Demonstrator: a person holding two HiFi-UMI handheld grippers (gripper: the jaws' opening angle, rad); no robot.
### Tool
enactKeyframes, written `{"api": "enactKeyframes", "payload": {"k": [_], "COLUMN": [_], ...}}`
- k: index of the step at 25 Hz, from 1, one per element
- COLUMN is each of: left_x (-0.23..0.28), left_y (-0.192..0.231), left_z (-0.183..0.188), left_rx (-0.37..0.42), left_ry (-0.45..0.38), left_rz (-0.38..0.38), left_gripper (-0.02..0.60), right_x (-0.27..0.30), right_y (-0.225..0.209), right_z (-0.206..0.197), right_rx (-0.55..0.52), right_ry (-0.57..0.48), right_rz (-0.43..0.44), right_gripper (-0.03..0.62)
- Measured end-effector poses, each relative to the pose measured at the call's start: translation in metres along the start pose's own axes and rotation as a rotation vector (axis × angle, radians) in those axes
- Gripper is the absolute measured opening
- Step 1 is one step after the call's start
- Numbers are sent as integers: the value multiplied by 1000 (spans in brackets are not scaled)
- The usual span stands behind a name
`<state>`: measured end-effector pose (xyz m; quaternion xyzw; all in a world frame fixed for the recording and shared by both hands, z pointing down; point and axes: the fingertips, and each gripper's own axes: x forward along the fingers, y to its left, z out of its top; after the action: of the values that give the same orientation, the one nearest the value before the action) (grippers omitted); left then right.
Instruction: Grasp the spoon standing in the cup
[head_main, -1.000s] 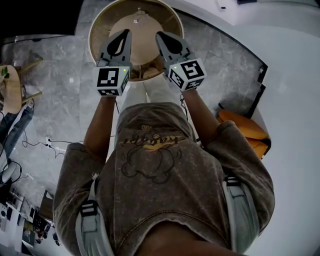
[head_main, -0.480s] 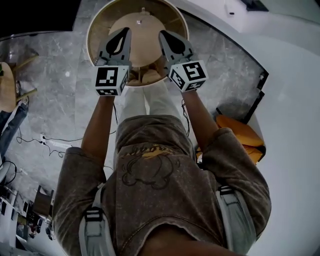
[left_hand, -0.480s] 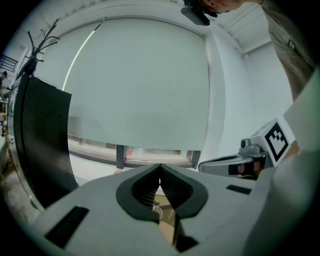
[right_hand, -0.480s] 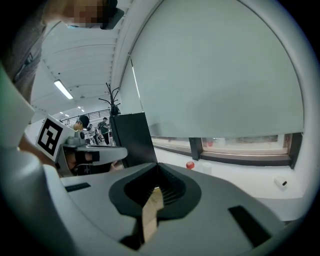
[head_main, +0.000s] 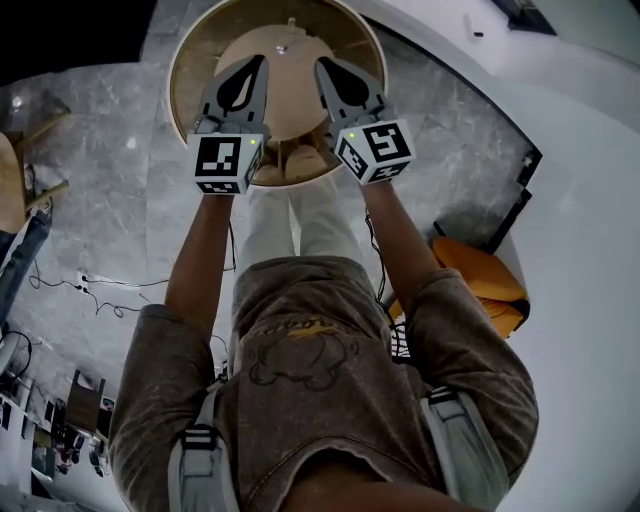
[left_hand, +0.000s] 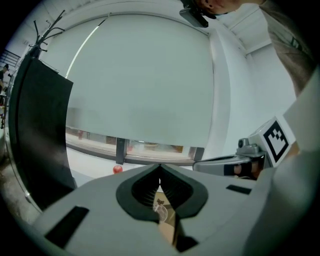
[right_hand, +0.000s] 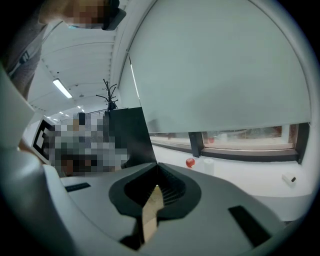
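Left gripper (head_main: 256, 64) and right gripper (head_main: 322, 68) have been lowered toward the round table (head_main: 185, 75); jaws are pressed together on both — nothing is held.

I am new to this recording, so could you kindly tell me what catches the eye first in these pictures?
The left gripper and the right gripper, both shut, are held side by side over a round wooden table at the top of the head view. At that view's right, an orange object stands out beside the person's right arm.
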<state>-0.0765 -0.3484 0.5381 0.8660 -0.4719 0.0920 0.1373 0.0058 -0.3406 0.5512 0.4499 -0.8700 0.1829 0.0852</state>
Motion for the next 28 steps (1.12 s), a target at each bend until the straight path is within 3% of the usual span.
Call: {"api": "enactKeyframes", "payload": {"k": [11, 22, 25, 28], "left_x": [39, 41, 43, 43], "left_y": [10, 12, 10, 10], "left_z": [-46, -58, -60, -61], "left_rx": [-16, -25, -21, -24], "left_ry": [11, 28, 32, 36], "left_rz": [-6, -3, -6, -9], "left_gripper": [17, 17, 17, 17], "right_x": [27, 36, 39, 41], "right_y": [-28, -32, -35, -37], "right_z": [-40, -51, -56, -59], "right_rx": [-1, 0, 31, 55], "right_ry": [36, 36, 38, 43], "right_rz": [-7, 18, 30, 30], "right_gripper": [20, 25, 179, 236]}}
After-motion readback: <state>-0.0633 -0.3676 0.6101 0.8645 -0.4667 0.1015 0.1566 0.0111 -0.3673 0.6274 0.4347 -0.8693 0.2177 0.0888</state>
